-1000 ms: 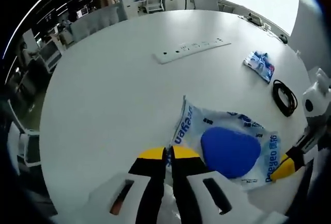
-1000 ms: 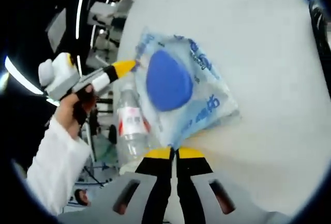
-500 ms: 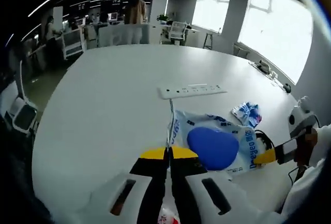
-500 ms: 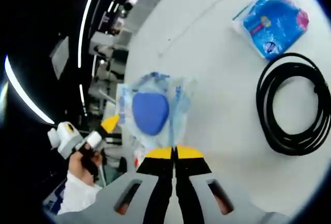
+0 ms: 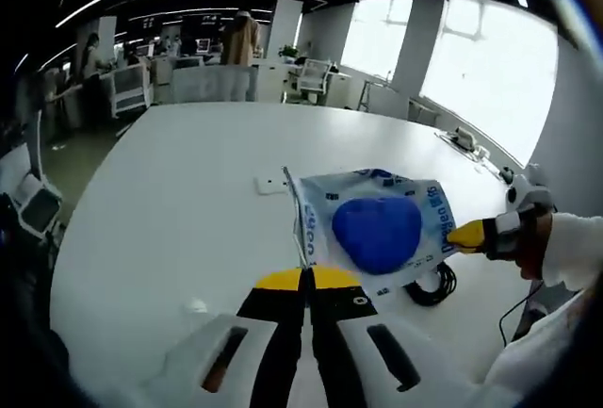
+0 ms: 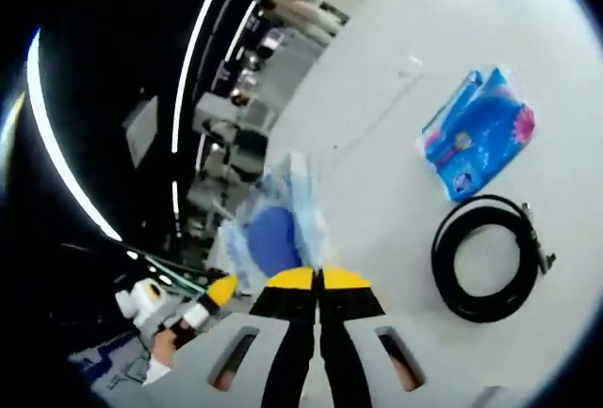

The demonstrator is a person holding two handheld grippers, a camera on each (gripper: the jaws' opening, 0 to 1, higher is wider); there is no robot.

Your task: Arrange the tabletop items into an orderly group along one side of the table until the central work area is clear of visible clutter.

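Above a wide round white table [image 5: 170, 229], a clear plastic bag [image 5: 372, 234] printed in blue, with a blue oval object inside, hangs stretched between two hand-held grippers. The left gripper [image 5: 307, 281] has its yellow-tipped jaws closed on the bag's near corner, so the bag rises directly ahead of it and a little to the right. The right gripper [image 5: 468, 235], held in a hand with a white sleeve, pinches the bag's opposite corner. In the right gripper view, the right gripper [image 6: 316, 278] is closed on the bag [image 6: 273, 234] just ahead of its jaws, with the left gripper [image 6: 219, 289] gripping the far corner.

The main risk, as a judgement: each grip holds only a thin corner of slippery film, so if the hands pull apart or move unevenly, one corner may slip free and the bag swing down or drop.

On the table lie a coiled black cable [image 6: 490, 259] and, just beyond it, a small blue packet [image 6: 476, 135]; a careless set-down could land on them.
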